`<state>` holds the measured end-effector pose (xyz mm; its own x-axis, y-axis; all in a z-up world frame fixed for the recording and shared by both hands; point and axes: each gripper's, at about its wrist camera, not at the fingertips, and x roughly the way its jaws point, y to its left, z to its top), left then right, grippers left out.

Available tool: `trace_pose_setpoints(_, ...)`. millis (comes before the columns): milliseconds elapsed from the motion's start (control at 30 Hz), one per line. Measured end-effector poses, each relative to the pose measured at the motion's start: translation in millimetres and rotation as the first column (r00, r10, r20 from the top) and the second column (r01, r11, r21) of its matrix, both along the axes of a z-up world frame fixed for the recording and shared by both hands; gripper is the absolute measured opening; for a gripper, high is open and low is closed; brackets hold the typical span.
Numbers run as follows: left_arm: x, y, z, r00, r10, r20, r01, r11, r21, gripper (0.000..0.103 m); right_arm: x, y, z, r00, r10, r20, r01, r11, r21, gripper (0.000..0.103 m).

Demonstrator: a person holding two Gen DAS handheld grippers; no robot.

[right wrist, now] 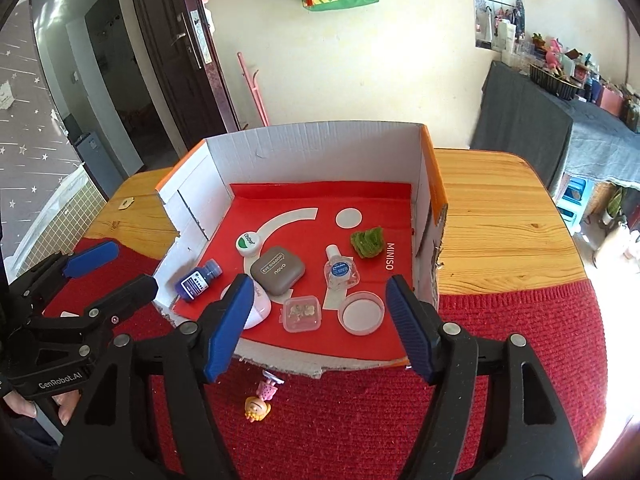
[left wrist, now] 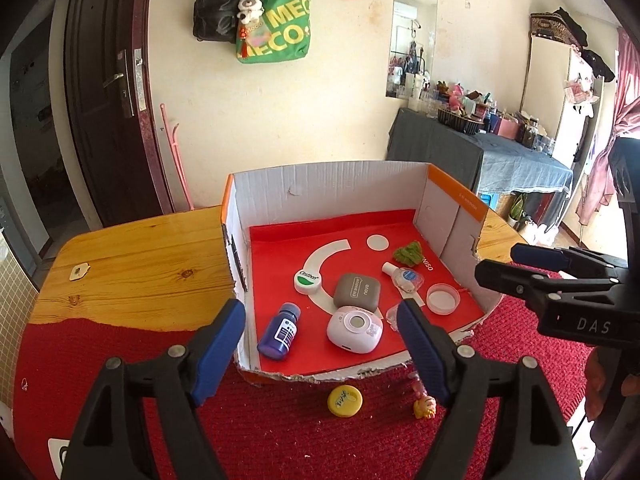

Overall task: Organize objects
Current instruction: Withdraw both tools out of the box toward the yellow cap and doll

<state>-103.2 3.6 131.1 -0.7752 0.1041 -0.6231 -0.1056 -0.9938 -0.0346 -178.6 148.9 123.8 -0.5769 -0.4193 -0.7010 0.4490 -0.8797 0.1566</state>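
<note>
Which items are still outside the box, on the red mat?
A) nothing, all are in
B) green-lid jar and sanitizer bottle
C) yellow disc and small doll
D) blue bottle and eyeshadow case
C: the yellow disc and small doll lie on the red mat just in front of the box's torn front edge; both tongs, left and right, are open and empty.

Black tongs with blue pads, silver screws.
</note>
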Motion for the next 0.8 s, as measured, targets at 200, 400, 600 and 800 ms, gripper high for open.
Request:
trace_pose_setpoints(200, 30.0, 2.8, -1.6, 0.998, 0.026, -0.051, -0.024, 0.999, 0.034, 0.09, 35.0, 13.5, -1.4, 0.997, -0.01, -0.076, 0.011, 1.0, 0.006, 0.074)
trace_pose_setpoints(400, 49.0, 8.5, -16.2, 0.997, 0.049, -0.057, -0.047, 0.998, 0.035, 0.093, 72.4, 19.3, -11.5, 0.981, -0.022, -0.19, 0.032, 0.998, 0.05, 0.084)
trace_pose_setpoints(600, 58.5, 9.4, -39.7, 0.996, 0.086, -0.038, -0.085, 0.996, 0.039, 0.096, 90.4, 17.7, -30.4, 0.977, -0.015, -0.215, 0.032, 0.997, 0.075, 0.088)
trace_pose_setpoints(800, 56.2, 4.2, -68.7, 0.993, 0.114, 0.034, -0.116, 0.992, 0.052, 0.097, 87.2, 16.2, -56.5, 0.985, -0.027, -0.172, 0.044, 0.995, 0.093, 0.088)
